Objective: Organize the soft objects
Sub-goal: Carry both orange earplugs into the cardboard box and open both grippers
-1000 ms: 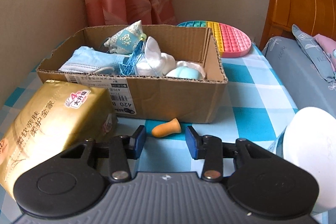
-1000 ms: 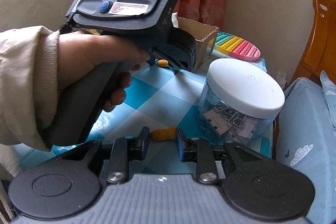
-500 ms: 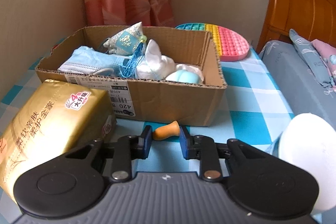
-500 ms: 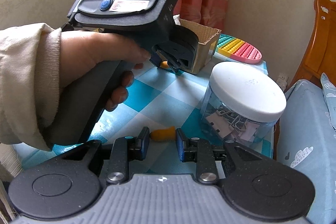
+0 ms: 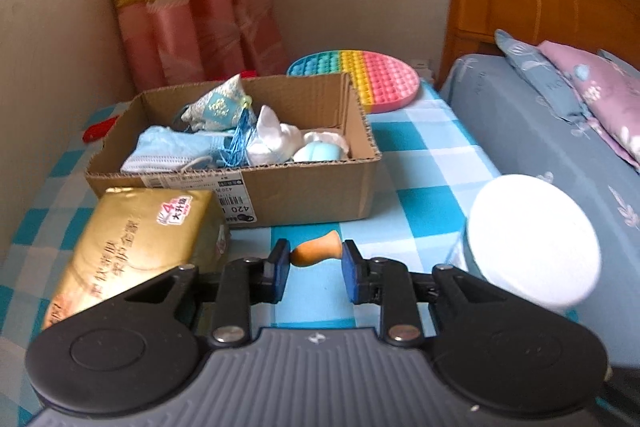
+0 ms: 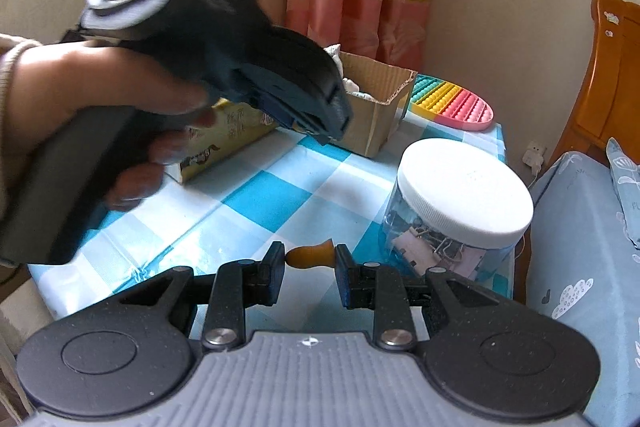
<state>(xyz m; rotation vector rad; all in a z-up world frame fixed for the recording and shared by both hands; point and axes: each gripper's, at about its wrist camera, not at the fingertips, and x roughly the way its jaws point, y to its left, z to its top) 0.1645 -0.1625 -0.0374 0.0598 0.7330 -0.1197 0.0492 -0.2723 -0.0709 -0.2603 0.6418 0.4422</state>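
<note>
The left gripper [image 5: 316,261] pinches an orange foam earplug [image 5: 318,250] end to end between its blue-faced pads; the plug is smooth and bell-shaped, with a rounded nose against one pad and a flared base against the other. The right gripper [image 6: 309,261] clamps a second orange earplug [image 6: 309,255] of the same shape in the same crosswise way. Both plugs sit clear above the glossy blue-and-white checked tablecloth [image 5: 424,163].

Toward the table's far left corner stands an open corrugated cardboard box [image 5: 304,193] with raw, rippled edges. Inside lie pleated pale-blue face masks [image 5: 172,151], a patterned fabric sachet [image 5: 216,105] with a blue tassel, a crumpled white cloth piece [image 5: 276,137] and a rounded pale-blue squishy [image 5: 320,151]. Against the box's near left corner rests a gold plastic tissue pack [image 5: 136,239], soft and pillowy. Behind the box, at the far edge, lies a round rainbow silicone bubble mat [image 5: 372,81] with dimpled rows. Near the right edge stands a clear plastic jar [image 6: 448,247] of binder clips under a ribbed white lid [image 6: 464,187].
</note>
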